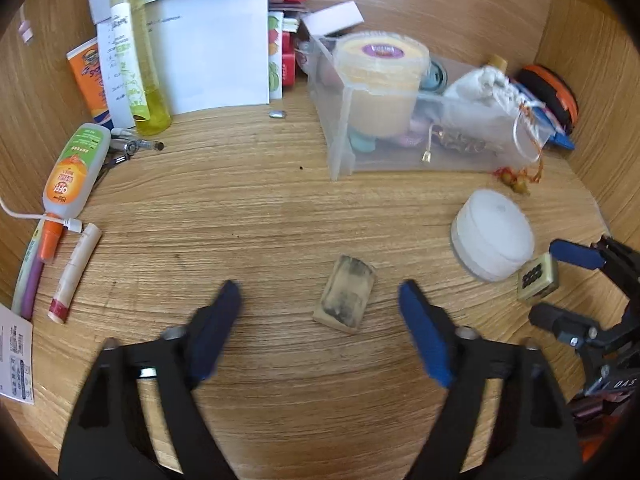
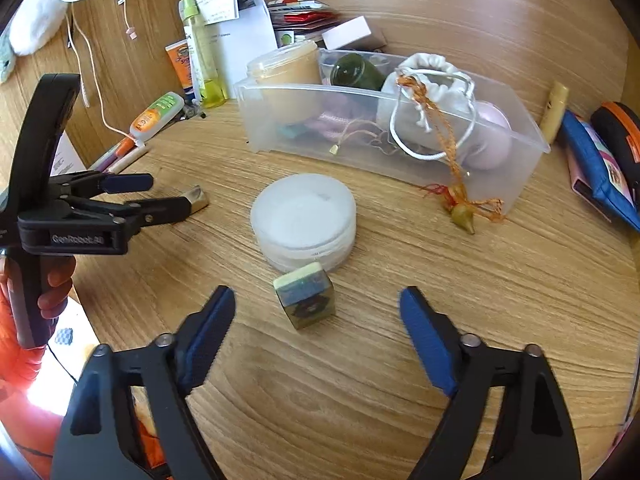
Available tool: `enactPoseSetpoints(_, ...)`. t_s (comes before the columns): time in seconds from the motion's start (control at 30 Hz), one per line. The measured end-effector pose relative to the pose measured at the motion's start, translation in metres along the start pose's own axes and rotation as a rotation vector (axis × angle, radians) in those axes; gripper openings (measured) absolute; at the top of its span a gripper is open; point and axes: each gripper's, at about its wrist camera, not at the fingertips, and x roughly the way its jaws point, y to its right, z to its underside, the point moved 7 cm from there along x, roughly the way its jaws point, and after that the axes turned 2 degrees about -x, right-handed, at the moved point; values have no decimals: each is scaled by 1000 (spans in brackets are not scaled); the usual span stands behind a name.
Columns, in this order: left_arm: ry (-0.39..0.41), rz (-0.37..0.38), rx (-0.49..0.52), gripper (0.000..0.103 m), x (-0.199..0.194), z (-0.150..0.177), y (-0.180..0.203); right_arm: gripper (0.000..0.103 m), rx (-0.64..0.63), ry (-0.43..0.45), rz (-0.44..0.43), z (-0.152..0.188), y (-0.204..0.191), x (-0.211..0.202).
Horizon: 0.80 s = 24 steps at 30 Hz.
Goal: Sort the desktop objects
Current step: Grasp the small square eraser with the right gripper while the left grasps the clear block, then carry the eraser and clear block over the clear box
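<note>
My left gripper [image 1: 320, 300] is open and empty, its blue pads either side of a dirty beige eraser [image 1: 346, 294] lying flat on the wooden desk [image 1: 260, 208]. My right gripper [image 2: 316, 312] is open and empty around a small green printed block [image 2: 306, 300], which touches a round white container [image 2: 304, 220]. The left gripper [image 2: 168, 196] also shows in the right wrist view, with the eraser [image 2: 198, 198] between its tips. The right gripper [image 1: 560, 276] shows at the right edge of the left wrist view, beside the block [image 1: 536, 278] and the white container [image 1: 492, 236].
A clear plastic bin [image 2: 516, 184] holds a beige jar [image 2: 288, 76], a white drawstring pouch [image 2: 432, 108] and trinkets. A tasselled charm [image 2: 464, 212] lies before it. Bottles [image 1: 76, 172], pens [image 1: 76, 268], papers [image 1: 208, 52] crowd the left; pouches [image 2: 600, 168] the right. Wooden walls surround.
</note>
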Motion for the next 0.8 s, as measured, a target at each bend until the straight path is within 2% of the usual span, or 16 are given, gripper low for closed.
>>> enactPoseSetpoints(0.07, -6, -3, 6, 72, 3, 0, 1, 62, -9, -12, -16, -1, -3, 3)
enactPoseSetpoints(0.13, -3, 0, 11, 70, 3, -2, 3, 58, -8, -19, -26, -1, -4, 6)
enactPoseSetpoints(0.2, 7, -13, 15, 59, 2, -3, 3, 44, -8, -28, -33, -1, -4, 9)
enactPoseSetpoints(0.23, 14, -30, 19, 56, 1, -4, 2, 41, -6, -32, -36, 0, -5, 10)
enactPoseSetpoints(0.3, 31, -39, 21, 37, 0, -6, 2, 35, -11, -28, -34, -1, -5, 10)
enactPoseSetpoints(0.37, 42, -49, 23, 26, -1, -6, -1, 26, -12, -28, -40, -1, -6, 10)
enactPoseSetpoints(0.4, 44, -47, 16, 23, -1, -6, -2, 26, -13, -29, -41, -1, -5, 9)
enactPoseSetpoints(0.63, 47, -39, -24, 23, -8, -9, -11, 26, 10, 1, -57, -5, 1, 0)
enactPoseSetpoints(0.8, 79, -28, -30, 23, -15, -18, -7, 26, 39, 41, -45, -14, 15, -12)
